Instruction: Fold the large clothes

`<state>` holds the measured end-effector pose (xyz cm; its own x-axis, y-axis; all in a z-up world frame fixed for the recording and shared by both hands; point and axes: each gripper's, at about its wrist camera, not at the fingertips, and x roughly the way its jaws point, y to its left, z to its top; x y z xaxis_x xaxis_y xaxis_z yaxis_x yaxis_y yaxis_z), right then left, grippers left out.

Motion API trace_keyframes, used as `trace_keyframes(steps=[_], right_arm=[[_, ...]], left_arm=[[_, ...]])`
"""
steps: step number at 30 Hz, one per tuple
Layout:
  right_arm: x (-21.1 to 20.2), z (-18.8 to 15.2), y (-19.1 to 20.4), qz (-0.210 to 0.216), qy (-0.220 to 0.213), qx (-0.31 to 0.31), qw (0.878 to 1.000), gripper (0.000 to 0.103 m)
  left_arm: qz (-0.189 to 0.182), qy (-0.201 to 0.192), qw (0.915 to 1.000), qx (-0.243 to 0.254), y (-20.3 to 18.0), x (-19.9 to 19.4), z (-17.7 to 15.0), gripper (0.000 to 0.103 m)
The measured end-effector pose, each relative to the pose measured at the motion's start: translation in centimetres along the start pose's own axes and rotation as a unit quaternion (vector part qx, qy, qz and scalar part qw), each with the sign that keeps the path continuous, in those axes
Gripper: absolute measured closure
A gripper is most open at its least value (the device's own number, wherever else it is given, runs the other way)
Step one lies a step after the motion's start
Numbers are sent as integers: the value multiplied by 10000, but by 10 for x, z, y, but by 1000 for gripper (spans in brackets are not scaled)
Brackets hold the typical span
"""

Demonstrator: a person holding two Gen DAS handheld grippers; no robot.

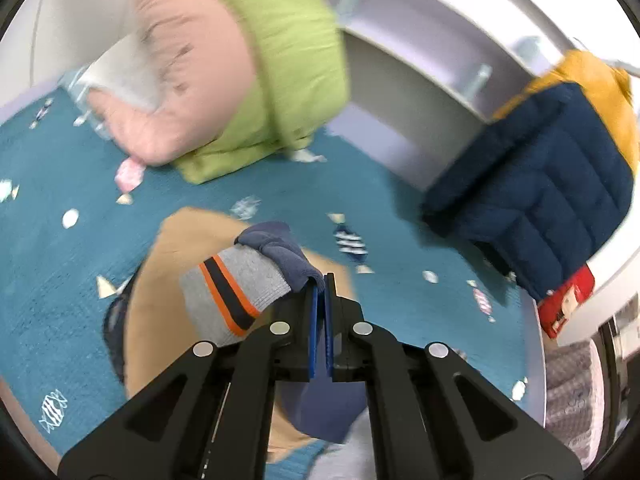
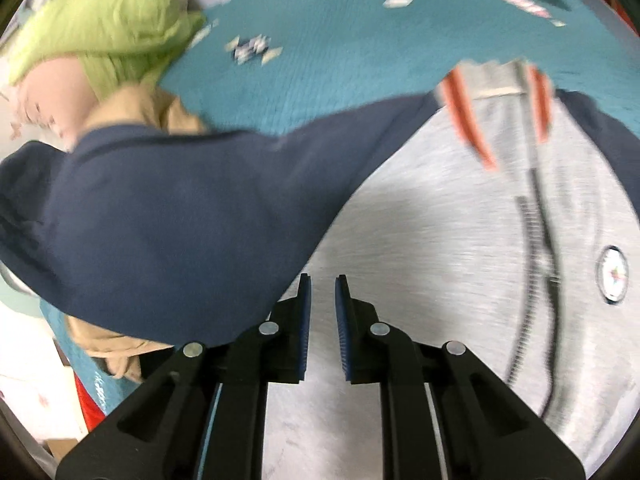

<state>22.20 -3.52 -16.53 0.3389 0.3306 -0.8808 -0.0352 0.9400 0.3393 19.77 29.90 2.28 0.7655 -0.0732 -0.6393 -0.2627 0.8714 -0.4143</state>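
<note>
sleeve cuff pinched in my left, my right poised over the jacket front

the grey zip-up jacket with navy sleeves and orange-striped collar (image 2: 460, 216) lies spread front-up on the teal knitted bedspread dotted with small sweet shapes (image 2: 340, 80), its zip running down the middle and a round badge (image 2: 611, 274) on the chest. one navy sleeve (image 2: 168, 216) stretches away to the left across my right-hand view.

my left gripper (image 1: 320, 282) is clamped tight on the end of that sleeve: the navy fabric is caught between the blue pads, and the grey ribbed cuff with its orange and dark stripes (image 1: 232, 296) bulges out just to the left of my fingers. the cuff is held above a tan garment (image 1: 176, 248) lying on the bedspread beneath it.

my right gripper (image 2: 323, 280) hangs over the grey chest panel, close to where the sleeve joins the body. its jaws stand narrow with a slim gap, and nothing is between the pads.

further out, a lime green cushion (image 1: 280, 60) and a pale pink pillow (image 1: 188, 80) sit against the head of the bed. a navy quilted jacket with a mustard yellow upper part (image 1: 540, 184) lies at the right edge of the bedspread, with a red item (image 1: 568, 304) just beside it.
</note>
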Motion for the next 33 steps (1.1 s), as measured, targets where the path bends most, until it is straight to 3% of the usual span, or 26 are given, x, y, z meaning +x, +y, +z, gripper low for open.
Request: trace_keyframes(steps=[5, 11, 14, 18, 21, 22, 23, 25, 26, 27, 28, 30, 33], right_arm=[[-65, -15, -53, -140, -634, 596, 9961, 91], [-118, -40, -133, -549, -1084, 1485, 9814, 91], [-132, -64, -176, -768, -1163, 2014, 9696, 91], [-145, -96, -232, -961, -1155, 2725, 9503, 91], [-145, -110, -258, -1045, -1068, 3021, 9415, 91], [-146, -115, -266, -1024, -1061, 3107, 9390, 89], [-147, -119, -271, -1015, -1097, 3162, 9369, 88], [-151, -119, -277, -1008, -1166, 3147, 9366, 85], [-152, -118, -278, -1003, -1168, 3107, 9380, 71], [-151, -114, -278, -993, -1149, 3054, 9400, 48], [-151, -107, -275, -1003, -1151, 2990, 9420, 40], [-150, -100, -273, -1030, -1232, 2900, 9435, 38], [-137, -81, -266, -804, -1150, 2770, 9506, 38]], left_arm=[[-750, -80, 9942, 765, -101, -13, -20, 100], [-1601, 714, 9701, 1677, -226, 25, -87, 100], [-1701, 1354, 9518, 2162, -277, 59, -143, 100], [-1822, 2149, 9182, 2784, -324, 115, -236, 100], [-1704, 2797, 8948, 3033, -335, 165, -303, 99], [-1585, 3174, 8810, 3128, -334, 182, -327, 93], [-1486, 3489, 8673, 3224, -334, 192, -342, 90], [-1448, 3739, 8527, 3349, -331, 192, -355, 87], [-1489, 3682, 8533, 3378, -326, 188, -353, 71], [-1539, 3598, 8567, 3361, -322, 182, -346, 55], [-1602, 3442, 8646, 3291, -314, 174, -334, 28], [-1822, 2881, 8923, 2961, -290, 153, -301, 21], [-1607, 2491, 9159, 2706, -252, 141, -265, 14]])
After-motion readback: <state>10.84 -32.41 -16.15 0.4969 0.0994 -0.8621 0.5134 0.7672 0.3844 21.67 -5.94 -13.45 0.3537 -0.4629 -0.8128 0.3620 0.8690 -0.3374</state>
